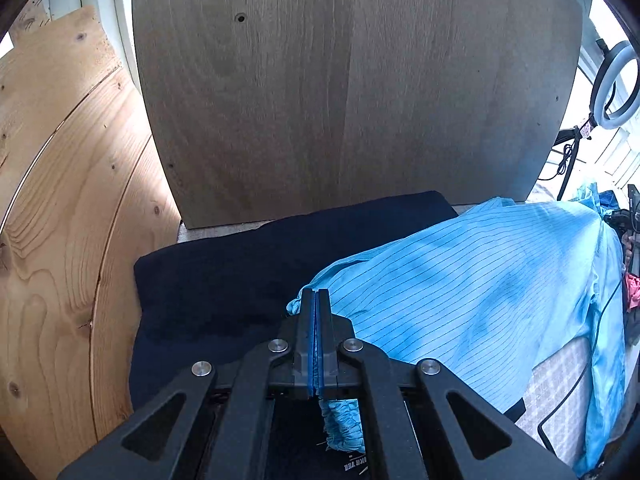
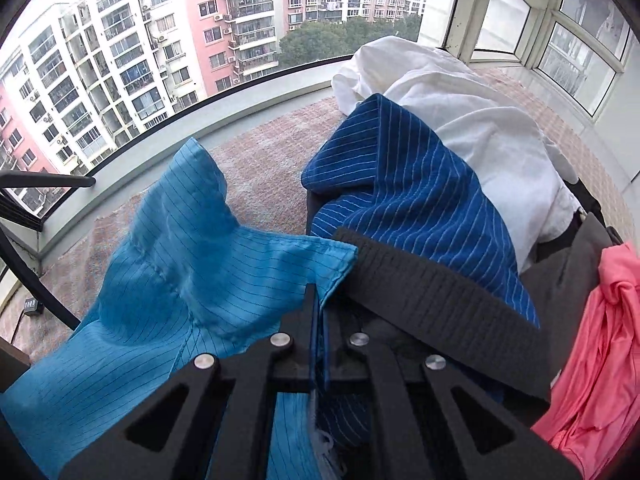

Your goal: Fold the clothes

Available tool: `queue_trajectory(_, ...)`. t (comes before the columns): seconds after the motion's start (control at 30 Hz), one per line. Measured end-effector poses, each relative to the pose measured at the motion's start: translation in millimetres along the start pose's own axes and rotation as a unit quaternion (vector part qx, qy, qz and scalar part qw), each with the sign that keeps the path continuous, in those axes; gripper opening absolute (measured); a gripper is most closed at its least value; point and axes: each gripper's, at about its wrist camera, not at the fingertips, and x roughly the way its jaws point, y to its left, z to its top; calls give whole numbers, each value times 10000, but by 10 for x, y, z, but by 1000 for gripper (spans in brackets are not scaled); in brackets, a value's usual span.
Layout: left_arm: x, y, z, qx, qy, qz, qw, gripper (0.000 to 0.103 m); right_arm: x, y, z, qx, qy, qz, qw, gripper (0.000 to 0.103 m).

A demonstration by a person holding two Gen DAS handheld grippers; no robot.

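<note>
A light blue pinstriped garment (image 1: 480,280) is stretched between both grippers. In the left wrist view my left gripper (image 1: 316,294) is shut on one bunched edge of it, with frayed cloth hanging below the jaws, and the fabric spreads to the right over a dark navy cloth (image 1: 224,280). Seen from the right wrist, my right gripper (image 2: 318,292) is shut on another edge of the light blue garment (image 2: 180,264), which spreads out to the left over the pinkish mat (image 2: 272,152).
A grey wooden board (image 1: 352,88) stands upright behind the navy cloth, with pale planks (image 1: 68,208) to its left. A ring light (image 1: 616,88) stands at right. A pile with a dark blue striped piece (image 2: 412,200), white cloth (image 2: 480,120) and pink cloth (image 2: 600,340) lies by the window.
</note>
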Motion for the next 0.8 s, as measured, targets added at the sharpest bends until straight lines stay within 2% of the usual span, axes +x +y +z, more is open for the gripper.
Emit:
queue_trajectory(0.1,-80,-33,-150,39,52,-40,10000,8,5,44,-5,-130,155,195,9996,2)
queue_trajectory(0.23,-267,-66,-355,65,-68,46,9999,8,-159,-6,-44,-113,300,643,9974,4)
queue_trajectory(0.37,-707,-73,-494,18,-479,-45,9988,8,-613,-177,-148,85,317,1199,9922,6)
queue_trajectory(0.5,-1140,-233,-631,121,-760,-414,9962,8,-1396,-364,-328,157,107,1776,9839,7)
queue_trajectory(0.67,-1463,-611,-854,477,-906,-1046,9892,8,-2394,-784,-830,120,-296,2475,9684,7)
queue_trajectory(0.8,-1553,-1010,-1128,823,-745,-1485,9827,8,-2978,-1130,-1568,-152,-497,2279,9723,10)
